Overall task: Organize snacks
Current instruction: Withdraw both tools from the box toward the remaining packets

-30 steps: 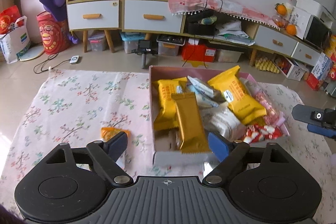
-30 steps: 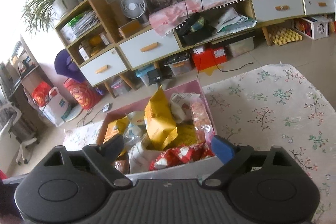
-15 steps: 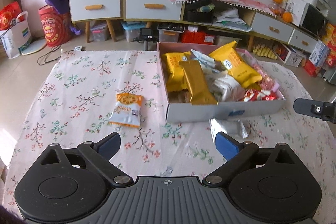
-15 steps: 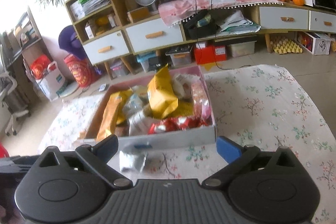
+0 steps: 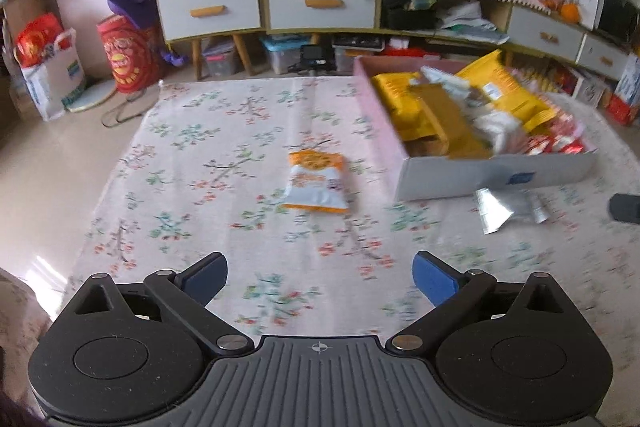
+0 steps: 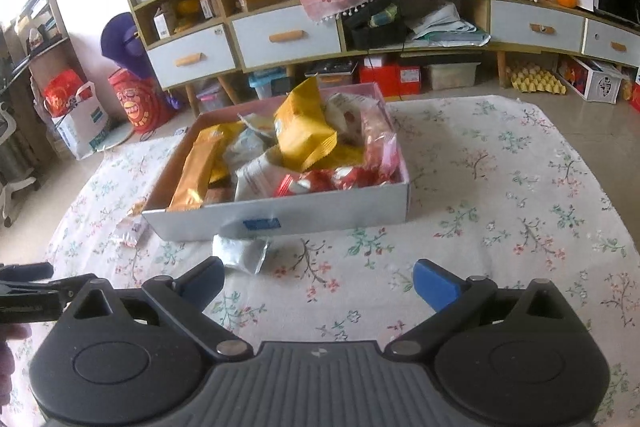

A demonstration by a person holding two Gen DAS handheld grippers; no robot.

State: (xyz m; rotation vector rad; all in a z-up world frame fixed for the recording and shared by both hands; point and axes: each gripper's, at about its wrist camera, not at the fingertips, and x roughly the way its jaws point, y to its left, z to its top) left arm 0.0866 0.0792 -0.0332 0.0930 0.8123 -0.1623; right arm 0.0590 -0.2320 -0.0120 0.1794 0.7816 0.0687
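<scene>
Here both tongs, left (image 5: 320,277) and right (image 6: 318,285), stand spread and empty; an orange packet (image 5: 316,182) lies ahead of the left, a silver packet (image 6: 240,253) just ahead of the right.

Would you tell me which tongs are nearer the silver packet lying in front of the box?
Right. The right tongs sit just short of the silver packet; the left tongs face the orange packet.

Snack-filled box (image 6: 320,215), silver packet (image 6: 242,253) touching, orange-white packet (image 5: 316,183) apart
</scene>
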